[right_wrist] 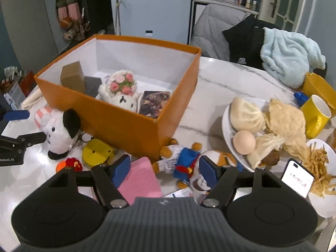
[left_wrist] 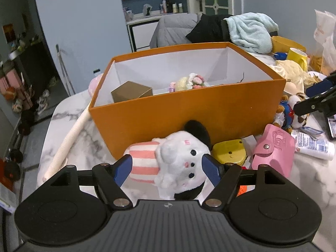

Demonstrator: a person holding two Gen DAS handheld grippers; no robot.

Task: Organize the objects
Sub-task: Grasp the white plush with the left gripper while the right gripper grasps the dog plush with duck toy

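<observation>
A white plush [left_wrist: 180, 159] with a pink striped hat and black ears lies on the marble table before the orange box [left_wrist: 189, 109]. My left gripper [left_wrist: 168, 170] stands open around the plush [right_wrist: 58, 132], its blue pads beside the plush and not pressing on it. My right gripper [right_wrist: 164, 172] is open above a pink pouch [right_wrist: 140, 180] and a bear plush in a blue sailor suit [right_wrist: 180, 159]. The orange box [right_wrist: 117, 121] holds a brown carton [right_wrist: 71, 76], a crocheted doll with pink flowers [right_wrist: 121, 90] and a picture card [right_wrist: 154, 103].
A yellow case [right_wrist: 96, 151] and an orange knitted toy [right_wrist: 69, 163] lie beside the plush. At the right stand a plate [right_wrist: 225, 124] of buns and an egg, a phone [right_wrist: 297, 178], fries and a yellow mug [right_wrist: 317, 115]. A cream roll [left_wrist: 69, 134] lies left of the box.
</observation>
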